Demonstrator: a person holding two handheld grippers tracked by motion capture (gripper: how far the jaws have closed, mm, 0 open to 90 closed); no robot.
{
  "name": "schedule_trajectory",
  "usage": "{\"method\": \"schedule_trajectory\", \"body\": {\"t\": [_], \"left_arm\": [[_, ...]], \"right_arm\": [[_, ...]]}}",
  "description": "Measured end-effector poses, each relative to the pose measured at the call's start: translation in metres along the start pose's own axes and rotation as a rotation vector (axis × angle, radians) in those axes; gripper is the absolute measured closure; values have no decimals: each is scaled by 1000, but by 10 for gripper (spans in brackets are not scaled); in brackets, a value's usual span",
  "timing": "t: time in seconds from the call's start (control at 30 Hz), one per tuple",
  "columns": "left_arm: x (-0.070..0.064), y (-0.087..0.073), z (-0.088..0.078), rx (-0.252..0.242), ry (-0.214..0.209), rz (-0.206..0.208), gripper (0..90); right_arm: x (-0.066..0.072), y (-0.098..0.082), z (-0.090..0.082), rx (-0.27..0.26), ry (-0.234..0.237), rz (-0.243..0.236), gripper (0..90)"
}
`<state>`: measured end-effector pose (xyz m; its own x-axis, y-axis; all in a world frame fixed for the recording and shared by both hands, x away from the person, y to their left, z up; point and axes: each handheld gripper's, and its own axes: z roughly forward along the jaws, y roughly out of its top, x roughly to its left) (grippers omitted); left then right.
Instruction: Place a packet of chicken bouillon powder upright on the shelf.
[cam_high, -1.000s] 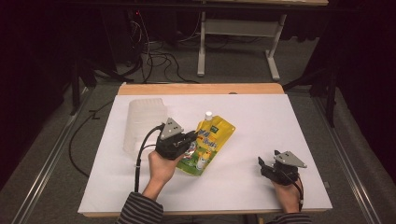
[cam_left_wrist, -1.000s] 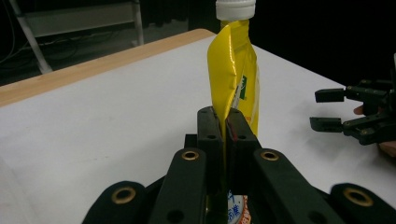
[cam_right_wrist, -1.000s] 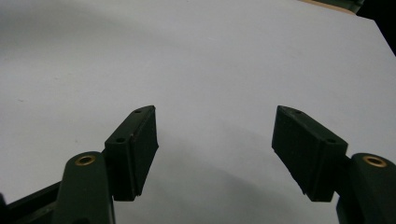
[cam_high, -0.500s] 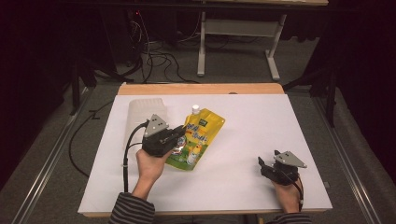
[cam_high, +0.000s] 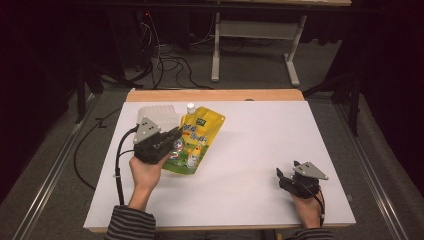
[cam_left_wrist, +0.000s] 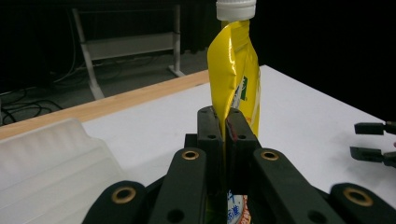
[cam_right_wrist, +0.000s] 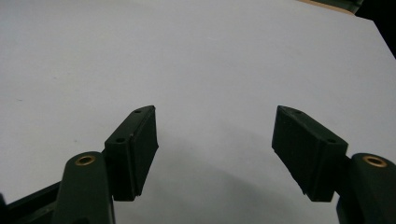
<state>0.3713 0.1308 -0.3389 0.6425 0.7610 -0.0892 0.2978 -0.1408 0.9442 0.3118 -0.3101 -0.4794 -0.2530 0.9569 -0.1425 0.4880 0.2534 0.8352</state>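
Table (cam_high: 240, 190): a white sheet is laid over it, with a wooden strip exposed at the far edge.
Tray (cam_high: 156, 116): a translucent ribbed plastic container is set just beside the pouch, on the side of the left gripper.
Pouch (cam_high: 197, 142): a yellow spouted refill pouch is held clear of the table near its far left part; it is judged soft, pliable and slippery, with liquid weight sagging low, so the stiffer side seam is best gripped.
Left gripper (cam_left_wrist: 223, 135): its jaws are clamped on the pouch's edge seam.
Right gripper (cam_right_wrist: 215, 140): its jaws are spread wide over the bare table, with nothing between them, well apart from the pouch.
Cap (cam_left_wrist: 236, 8): a white screw cap is seen at the pouch's top.
Writing: a green logo patch and blue characters are printed on the pouch, too small to be read.
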Motion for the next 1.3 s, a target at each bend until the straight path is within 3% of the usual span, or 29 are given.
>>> {"method": "schedule_trajectory", "body": {"t": [0.07,0.77,1.1,1.3], "left_arm": [[6,1,-4,-25,12,-10,869],[39,10,-24,-83,153,-7,869],[51,3,-19,-49,215,14,868],[56,-1,-13,-33,230,22,864]], "right_arm": [[0,0,0,-1,-2,-2,315],[0,0,0,1,-4,1,314],[0,0,0,1,-6,-3,314],[0,0,0,2,-4,-1,314]]}}
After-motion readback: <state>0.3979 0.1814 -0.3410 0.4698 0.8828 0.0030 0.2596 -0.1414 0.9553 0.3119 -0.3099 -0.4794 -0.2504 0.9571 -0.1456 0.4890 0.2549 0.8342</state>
